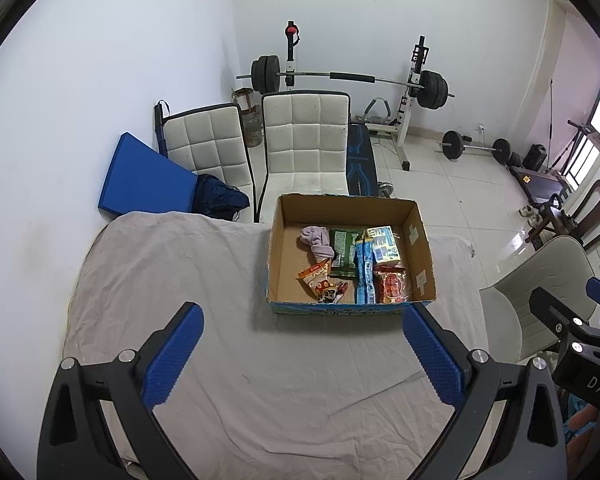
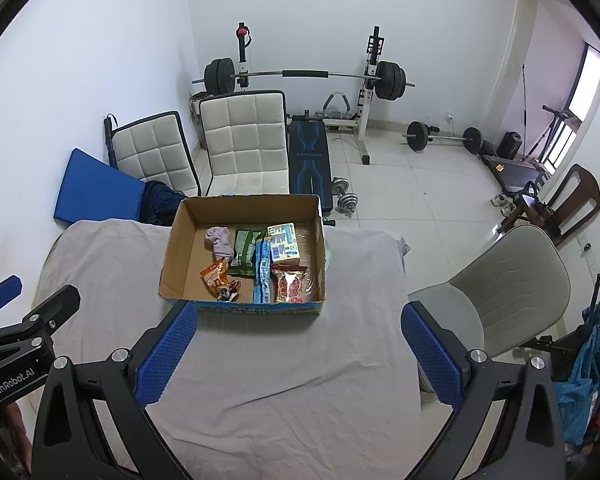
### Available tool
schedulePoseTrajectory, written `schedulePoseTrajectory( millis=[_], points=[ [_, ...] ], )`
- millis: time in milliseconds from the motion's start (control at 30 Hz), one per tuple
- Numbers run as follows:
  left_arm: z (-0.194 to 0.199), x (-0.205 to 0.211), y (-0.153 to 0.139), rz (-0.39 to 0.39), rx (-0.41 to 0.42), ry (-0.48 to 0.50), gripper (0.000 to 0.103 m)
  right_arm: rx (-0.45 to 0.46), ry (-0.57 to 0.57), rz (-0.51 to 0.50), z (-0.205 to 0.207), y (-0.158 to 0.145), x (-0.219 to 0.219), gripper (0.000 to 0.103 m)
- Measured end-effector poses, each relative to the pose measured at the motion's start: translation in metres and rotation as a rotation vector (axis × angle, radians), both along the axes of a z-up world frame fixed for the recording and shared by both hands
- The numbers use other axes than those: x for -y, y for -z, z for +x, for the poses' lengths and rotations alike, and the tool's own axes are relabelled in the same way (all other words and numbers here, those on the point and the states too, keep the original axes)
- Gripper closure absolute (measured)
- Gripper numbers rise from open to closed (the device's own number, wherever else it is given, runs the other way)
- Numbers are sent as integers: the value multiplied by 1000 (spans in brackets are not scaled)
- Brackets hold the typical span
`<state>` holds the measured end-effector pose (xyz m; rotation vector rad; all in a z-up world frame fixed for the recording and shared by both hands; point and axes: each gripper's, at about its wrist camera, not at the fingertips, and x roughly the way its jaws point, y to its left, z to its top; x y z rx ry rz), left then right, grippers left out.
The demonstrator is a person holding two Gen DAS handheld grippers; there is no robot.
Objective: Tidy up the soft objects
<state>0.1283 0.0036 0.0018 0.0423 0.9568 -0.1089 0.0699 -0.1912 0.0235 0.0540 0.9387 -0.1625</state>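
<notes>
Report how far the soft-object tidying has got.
Done, it appears: the pink cloth, green packet, blue packets, pale box, red packet and orange snack bag all lie inside the cardboard box. In hand: nothing; the left tool and right tool are open. Left: no loose item shows on the grey cloth.

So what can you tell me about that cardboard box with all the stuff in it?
The cardboard box is a shallow open tray of brown cardboard with a blue printed front. It sits flat on the grey cloth covering the table. Inside lie a rolled pinkish sock, a green packet, a blue packet, an orange snack bag, a red packet and a small carton. No fingers touch it.
</notes>
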Motion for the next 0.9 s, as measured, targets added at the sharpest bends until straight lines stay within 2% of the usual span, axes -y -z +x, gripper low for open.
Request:
schedulePoseTrajectory(
  millis=[900],
  points=[
    [-6,2,-4,-4,2,-10,1,-6,31,41,-7,8,3,0]
  ],
)
